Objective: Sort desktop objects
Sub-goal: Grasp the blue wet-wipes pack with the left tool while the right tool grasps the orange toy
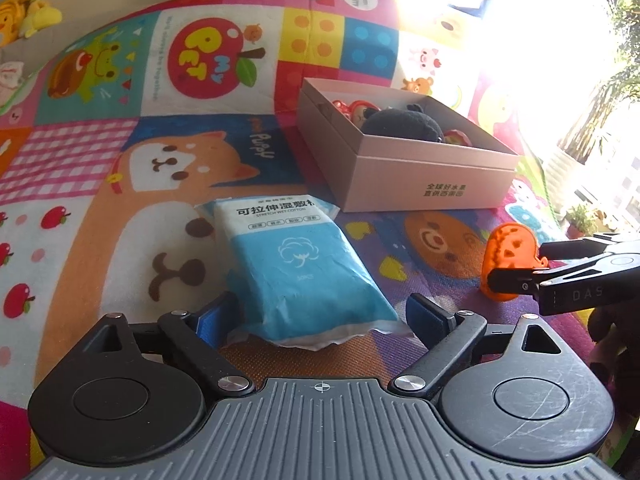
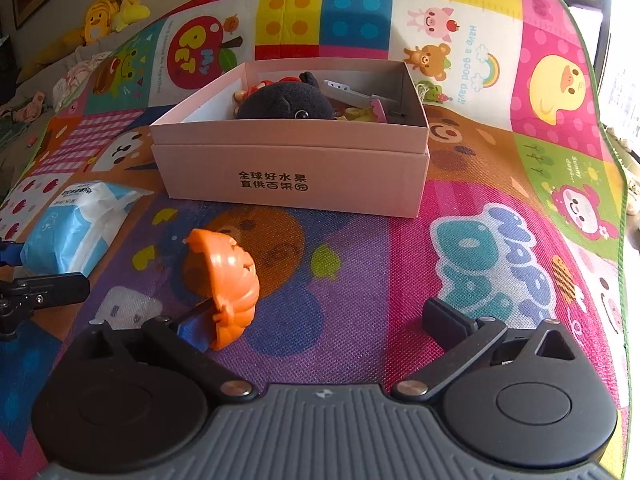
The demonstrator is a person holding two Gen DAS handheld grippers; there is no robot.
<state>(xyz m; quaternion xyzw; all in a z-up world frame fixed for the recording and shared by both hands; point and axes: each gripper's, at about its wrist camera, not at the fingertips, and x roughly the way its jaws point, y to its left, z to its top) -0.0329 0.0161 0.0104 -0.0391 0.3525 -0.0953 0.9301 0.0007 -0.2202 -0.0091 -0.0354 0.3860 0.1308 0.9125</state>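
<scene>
The pink cardboard box [image 2: 288, 168] stands open on the cartoon play mat [image 2: 480, 200], a black plush toy [image 2: 288, 102] inside. The blue wet-cotton pack [image 1: 304, 268] lies between the left gripper's [image 1: 320, 316] wide-spread fingers, untouched. The orange pumpkin toy [image 2: 224, 280] leans against one finger of the right gripper [image 2: 316, 320], jaws wide.

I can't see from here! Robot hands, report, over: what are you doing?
Left gripper open around blue wet-cotton pack. Right gripper open, one finger touching orange pumpkin toy. Pink box ahead, path clear.

Glossy plastic pumpkin [image 2: 224, 280], matt cardboard box [image 2: 288, 160]
</scene>
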